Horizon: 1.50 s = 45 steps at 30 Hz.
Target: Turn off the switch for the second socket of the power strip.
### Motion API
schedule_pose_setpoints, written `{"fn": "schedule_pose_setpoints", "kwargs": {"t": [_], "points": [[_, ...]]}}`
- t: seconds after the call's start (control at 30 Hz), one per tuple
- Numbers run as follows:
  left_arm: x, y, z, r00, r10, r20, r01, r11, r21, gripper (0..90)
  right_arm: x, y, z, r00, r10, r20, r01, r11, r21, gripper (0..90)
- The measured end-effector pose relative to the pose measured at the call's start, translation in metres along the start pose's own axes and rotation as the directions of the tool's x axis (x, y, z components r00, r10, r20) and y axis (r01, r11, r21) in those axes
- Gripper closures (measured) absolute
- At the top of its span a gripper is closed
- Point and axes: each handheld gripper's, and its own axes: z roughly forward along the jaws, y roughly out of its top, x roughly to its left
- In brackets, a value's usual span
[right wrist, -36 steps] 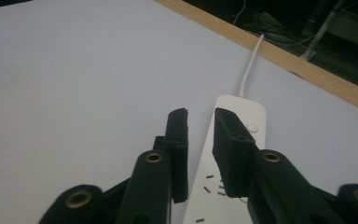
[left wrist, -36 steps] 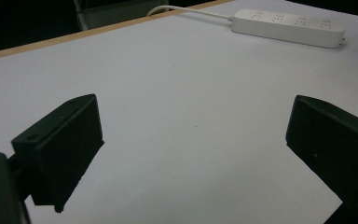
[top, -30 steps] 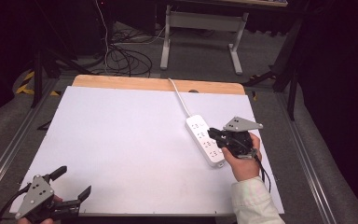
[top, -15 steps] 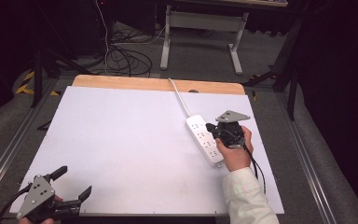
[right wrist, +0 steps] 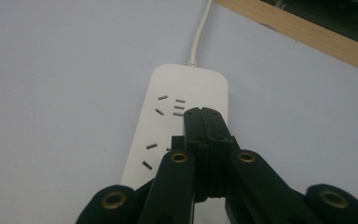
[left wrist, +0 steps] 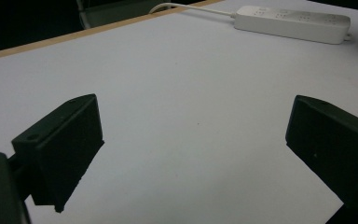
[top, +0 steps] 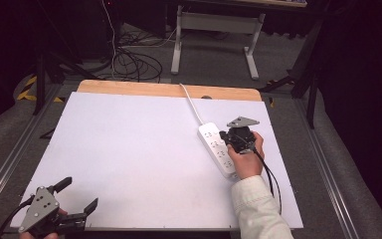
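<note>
High view: a long white plastic power strip [top: 219,149] lies on the right half of the white table top [top: 129,149], its white cable [top: 191,102] running to the far wooden edge. The right gripper [top: 224,135] sits over it; the left gripper [top: 77,196] rests at the near left corner.

Left gripper view: jaws spread wide, nothing between them; the strip lies far off.

Right gripper view: jaws pressed together above the strip's slotted sockets [right wrist: 170,106].
</note>
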Motion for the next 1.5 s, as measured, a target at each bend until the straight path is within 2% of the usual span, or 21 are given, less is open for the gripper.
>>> {"fn": "schedule_pose_setpoints", "kwargs": {"t": [0.27, 0.37, 0.6, 1.33, 1.5], "points": [[0.0, 0.0, 0.0, 1.0, 0.005, -0.002, -0.005, 1.0, 0.0, 4.3, -0.002, -0.004, 0.012, 0.9998, 0.013, 0.014, -0.013, 1.0, 0.023, 90.0], [0.0, 0.0, 0.0, 1.0, -0.002, 0.0, 0.002, 1.0, 0.001, 4.3, -0.001, -0.006, 0.013, 0.9995, 0.008, 0.03, -0.008, 1.0, 0.027, 90.0], [0.0, 0.0, 0.0, 1.0, -0.002, -0.001, 0.002, 1.0, 0.001, 4.3, -0.001, -0.01, 0.017, 0.9994, 0.007, 0.034, -0.008, 0.999, 0.039, 90.0], [0.0, 0.0, 0.0, 1.0, -0.001, 0.0, 0.001, 1.0, 0.002, 4.3, 0.001, -0.012, 0.02, 0.9989, -0.004, 0.046, 0.001, 0.998, 0.057, 90.0], [0.0, 0.0, 0.0, 1.0, -0.002, 0.0, 0.002, 1.0, 0.002, 4.3, 0.003, -0.013, 0.021, 0.9983, -0.02, 0.055, 0.016, 0.998, 0.066, 90.0]]}}
